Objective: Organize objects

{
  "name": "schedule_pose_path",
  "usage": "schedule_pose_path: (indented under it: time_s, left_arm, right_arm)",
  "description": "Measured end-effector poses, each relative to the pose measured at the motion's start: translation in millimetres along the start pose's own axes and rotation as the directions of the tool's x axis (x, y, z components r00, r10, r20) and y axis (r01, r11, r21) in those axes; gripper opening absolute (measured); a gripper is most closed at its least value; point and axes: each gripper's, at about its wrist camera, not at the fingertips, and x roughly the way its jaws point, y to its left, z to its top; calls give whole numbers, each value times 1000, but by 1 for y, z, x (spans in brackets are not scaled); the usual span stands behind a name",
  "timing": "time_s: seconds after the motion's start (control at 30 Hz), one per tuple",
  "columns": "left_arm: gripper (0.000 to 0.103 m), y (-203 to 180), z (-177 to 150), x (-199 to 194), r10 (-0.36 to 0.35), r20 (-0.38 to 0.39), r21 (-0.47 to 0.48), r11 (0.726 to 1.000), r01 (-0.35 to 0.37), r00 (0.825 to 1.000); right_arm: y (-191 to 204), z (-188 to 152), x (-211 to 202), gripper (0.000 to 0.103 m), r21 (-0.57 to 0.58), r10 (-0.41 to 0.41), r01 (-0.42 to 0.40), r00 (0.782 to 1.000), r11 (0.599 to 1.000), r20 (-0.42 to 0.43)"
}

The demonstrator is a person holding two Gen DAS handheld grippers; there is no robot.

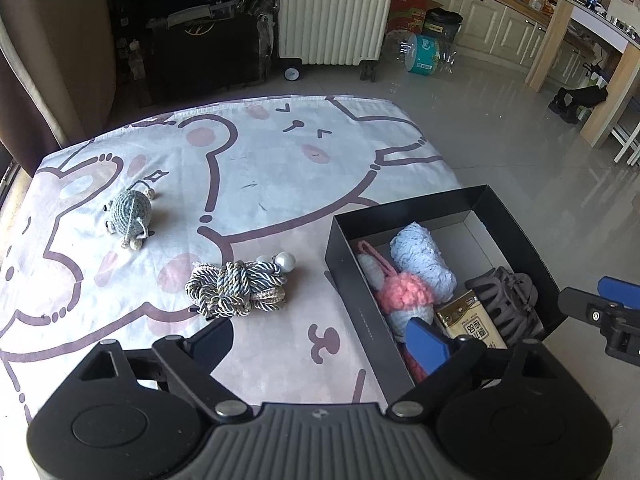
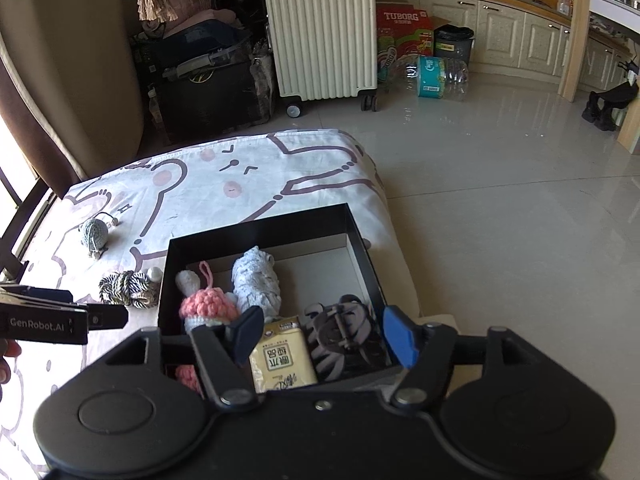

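Apparently nothing between either hand-held gripper's (image 2: 324,338) jaws.

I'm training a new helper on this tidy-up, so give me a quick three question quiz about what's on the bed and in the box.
1. True or false: the crocheted mouse lies inside the black box.
2. Which item lies on the sheet just beside the box? A) rope bundle B) grey hair claw C) yellow packet
3. Fill in: neither the left gripper nor the right gripper holds ____.

Key: 1 false; 2 A; 3 anything.
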Motion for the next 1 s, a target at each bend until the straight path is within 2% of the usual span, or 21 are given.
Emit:
schedule_pose_path:
  time_s: [0.4,0.5,1.0]
  left_arm:
    - [103,1,-9,-6,17,42,83,996,-20,999]
    - [103,1,-13,-3,2,34,81,997,-5,999]
    - [103,-5,-27,7,2,21,113,994,-4,1000]
  right_arm:
    - [1,-26,-8,100,5,-114,114,993,993,39]
    - [1,-29,-9,102,9,-147,147,988,989,52]
    - [0,-49,-3,103,19,-158,157,987,987,24]
